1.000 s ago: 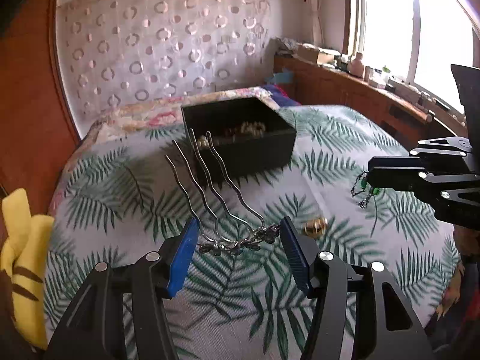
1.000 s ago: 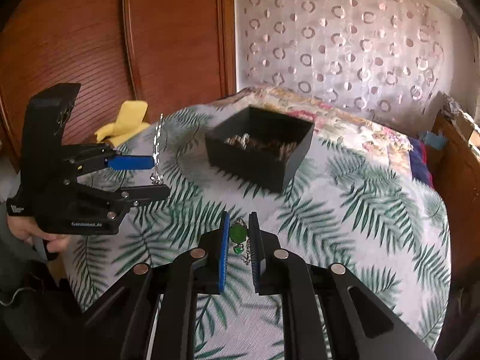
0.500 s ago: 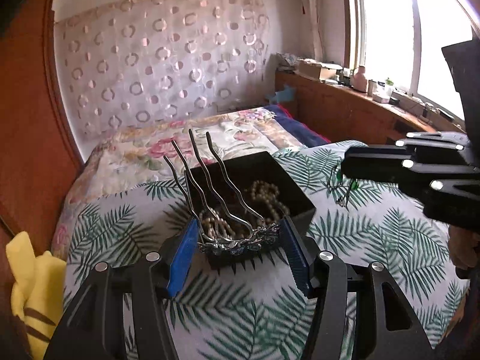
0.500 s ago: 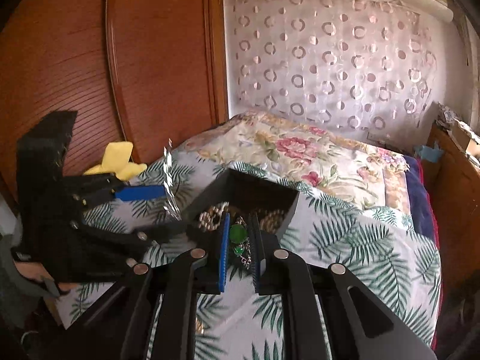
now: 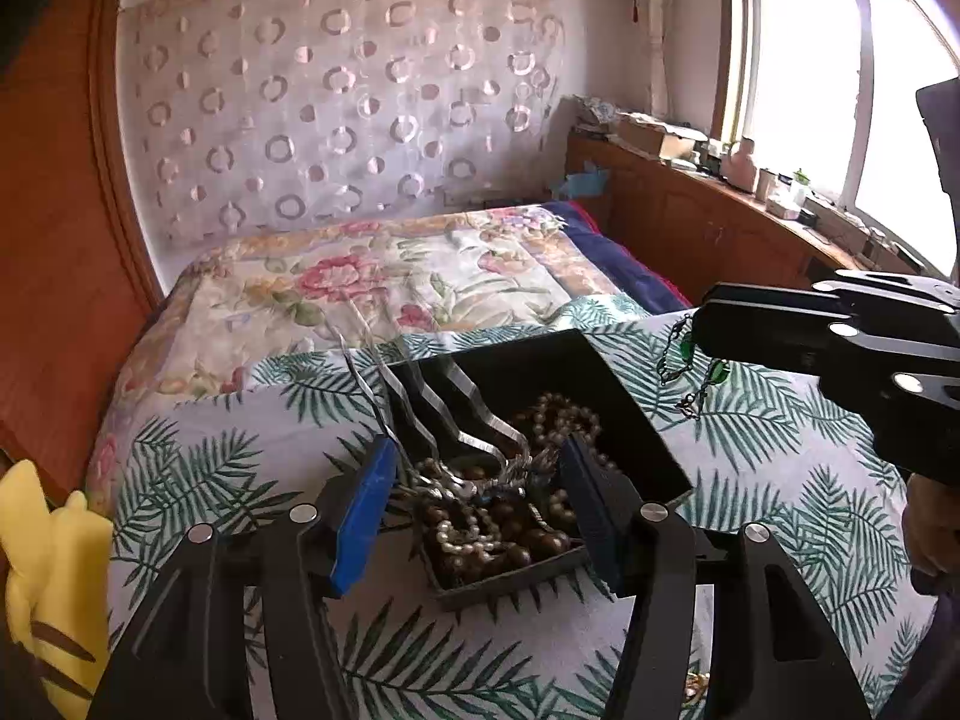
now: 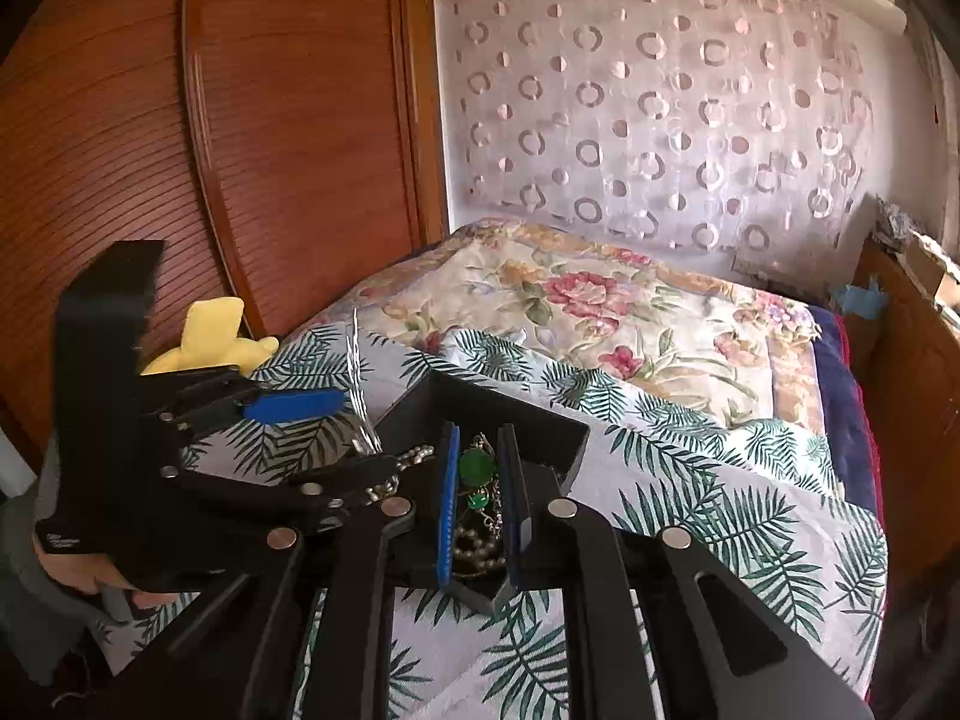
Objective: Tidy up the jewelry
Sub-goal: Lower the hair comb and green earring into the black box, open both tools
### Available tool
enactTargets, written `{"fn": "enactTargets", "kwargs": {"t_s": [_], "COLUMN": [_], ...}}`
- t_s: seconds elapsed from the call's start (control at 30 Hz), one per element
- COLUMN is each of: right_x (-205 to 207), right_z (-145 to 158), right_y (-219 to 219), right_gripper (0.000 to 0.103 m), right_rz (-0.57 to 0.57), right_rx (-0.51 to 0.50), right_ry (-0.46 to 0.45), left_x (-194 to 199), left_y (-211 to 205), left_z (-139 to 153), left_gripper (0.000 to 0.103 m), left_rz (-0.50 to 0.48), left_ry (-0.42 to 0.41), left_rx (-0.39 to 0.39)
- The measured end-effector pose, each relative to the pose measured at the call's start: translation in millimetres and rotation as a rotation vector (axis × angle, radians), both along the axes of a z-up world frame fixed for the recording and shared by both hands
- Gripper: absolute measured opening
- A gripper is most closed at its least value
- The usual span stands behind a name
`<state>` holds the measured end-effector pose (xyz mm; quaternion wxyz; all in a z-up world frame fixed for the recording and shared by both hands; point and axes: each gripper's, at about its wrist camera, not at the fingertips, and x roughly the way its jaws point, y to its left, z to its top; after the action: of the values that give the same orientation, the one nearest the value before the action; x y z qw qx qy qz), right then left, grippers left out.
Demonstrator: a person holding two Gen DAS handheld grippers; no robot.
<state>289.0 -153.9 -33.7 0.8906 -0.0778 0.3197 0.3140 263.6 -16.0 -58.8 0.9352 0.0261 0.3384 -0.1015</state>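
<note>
An open black box [image 5: 606, 372] with pearl and wooden bead strings sits on the palm-leaf cloth. My left gripper [image 5: 474, 492] hangs right over it, shut on the jewelled base of a silver hair comb [image 5: 480, 438] whose wavy prongs point away from me. In the right wrist view the left gripper [image 6: 354, 438] shows at the box's [image 6: 534, 423] left rim, with the comb [image 6: 358, 384] standing up. My right gripper [image 6: 480, 480] is shut on a green-stone chain [image 6: 477, 467] above the box's near corner. From the left, the right gripper [image 5: 705, 324] has the chain [image 5: 690, 372] dangling beside the box.
A yellow plush toy [image 5: 54, 570] lies at the bed's left edge by the wooden wardrobe [image 6: 240, 150]. A floral quilt [image 5: 390, 282] covers the far bed. A cluttered wooden sill [image 5: 780, 204] runs under the window. A small gold piece [image 5: 696, 684] lies near the front.
Both grippers have travelled forward over the cloth to the black box, which now sits directly beneath them. The comb and the green chain remain held as before.
</note>
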Motion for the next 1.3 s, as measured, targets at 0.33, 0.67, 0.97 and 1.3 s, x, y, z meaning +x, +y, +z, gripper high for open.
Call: {"fn": "enactTargets", "kwargs": {"t_s": [0.33, 0.67, 0.97, 1.3], "right_x": [33, 45, -18, -93], "right_z": [-31, -38, -35, -80], "right_y": [18, 23, 3, -20], "right_gripper": [0.014, 0.015, 0.015, 0.015], "right_rz": [-0.028, -0.072, -0.002, 0.092], "right_rx": [-0.02, -0.029, -0.062, -0.102], "right_ry": [0.073, 0.07, 0.031, 0.119], "left_x": [-27, -59, -90, -120], "left_y": [25, 44, 43, 39], "left_z": [2, -11, -15, -31], "left_gripper": [0.069, 0.079, 0.089, 0.09], "left_rz": [0.009, 0.025, 0.012, 0.003], "left_ry": [-0.023, -0.021, -0.055, -0.029], "left_rx": [-0.016, -0.04, -0.062, -0.081]}}
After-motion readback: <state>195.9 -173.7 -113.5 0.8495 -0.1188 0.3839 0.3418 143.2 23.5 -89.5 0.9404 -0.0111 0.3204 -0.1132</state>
